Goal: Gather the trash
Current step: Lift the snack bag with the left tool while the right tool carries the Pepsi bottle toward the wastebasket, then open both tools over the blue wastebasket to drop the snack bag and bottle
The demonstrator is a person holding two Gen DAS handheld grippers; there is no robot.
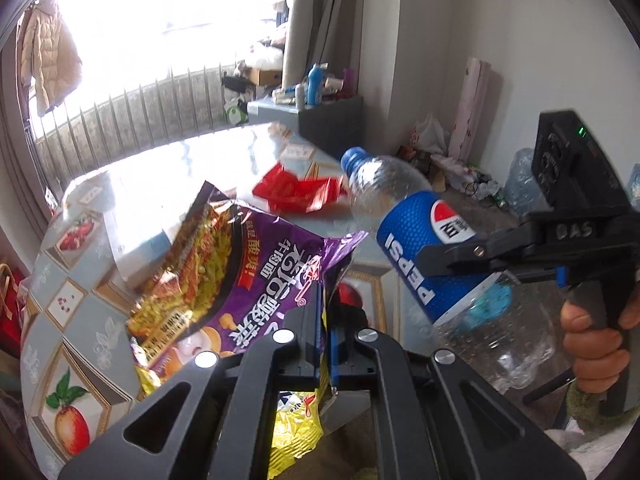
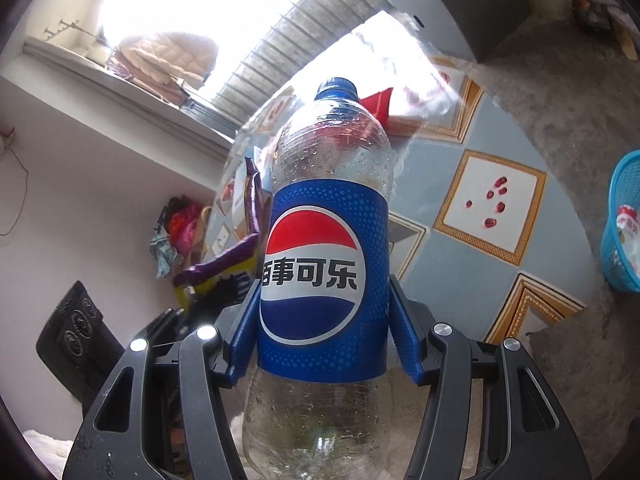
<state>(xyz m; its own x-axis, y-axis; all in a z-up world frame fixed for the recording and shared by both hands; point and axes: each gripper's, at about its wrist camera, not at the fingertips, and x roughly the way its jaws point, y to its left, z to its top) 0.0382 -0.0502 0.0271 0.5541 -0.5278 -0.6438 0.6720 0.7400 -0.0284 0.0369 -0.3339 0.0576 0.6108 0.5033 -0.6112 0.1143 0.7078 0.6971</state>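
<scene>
My left gripper (image 1: 323,320) is shut on a purple and yellow noodle wrapper (image 1: 224,276), which hangs crumpled above the table (image 1: 168,184). My right gripper (image 2: 322,328) is shut on an empty clear Pepsi bottle (image 2: 324,264) with a blue label and blue cap; its blue pads press both sides of the label. In the left wrist view that bottle (image 1: 420,248) is held tilted at the right, with a person's hand (image 1: 592,344) on the right gripper's handle. A red wrapper (image 1: 300,192) lies on the table behind. The noodle wrapper (image 2: 224,264) also shows left of the bottle.
The table carries a blue-grey cloth with fruit pictures (image 2: 488,204). A blue plastic basket (image 2: 624,232) sits at the right edge on the floor. A grey cabinet (image 1: 320,116) with bottles stands behind the table. Bags and clutter (image 1: 460,168) lie by the wall.
</scene>
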